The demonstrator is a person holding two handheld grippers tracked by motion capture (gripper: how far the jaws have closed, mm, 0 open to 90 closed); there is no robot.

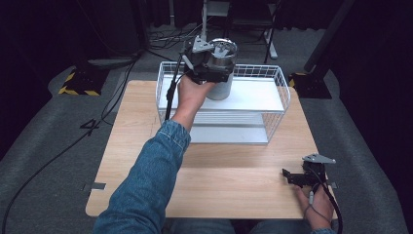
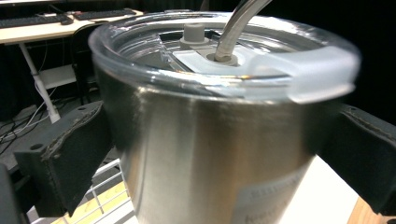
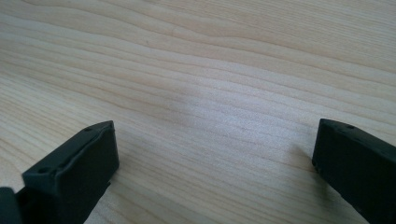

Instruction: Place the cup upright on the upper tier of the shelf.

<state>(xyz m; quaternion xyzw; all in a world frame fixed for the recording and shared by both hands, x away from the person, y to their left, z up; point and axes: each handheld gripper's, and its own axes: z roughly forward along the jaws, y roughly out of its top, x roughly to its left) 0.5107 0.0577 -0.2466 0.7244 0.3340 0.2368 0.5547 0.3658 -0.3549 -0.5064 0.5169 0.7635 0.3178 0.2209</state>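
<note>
A stainless steel tumbler (image 1: 220, 83) with a clear lid (image 2: 224, 60) and a metal straw (image 2: 236, 30) is at the top shelf of a white wire rack (image 1: 280, 92), near its back left. My left gripper (image 1: 210, 68) is shut on the tumbler just under the lid. In the left gripper view the tumbler (image 2: 201, 154) sits upright between both black jaws of my left gripper (image 2: 212, 156). I cannot tell if its base touches the shelf. My right gripper (image 1: 288, 176) rests low at the table's front right, open, with bare wood between the jaws of that gripper (image 3: 215, 158).
The wooden table (image 1: 229, 170) holds the rack at its far half. The rack has a white top shelf (image 1: 258, 95) and a lower shelf (image 1: 229, 134). Black cables (image 1: 58, 151) run over the grey floor on the left. A chair base (image 1: 270, 48) stands behind the table.
</note>
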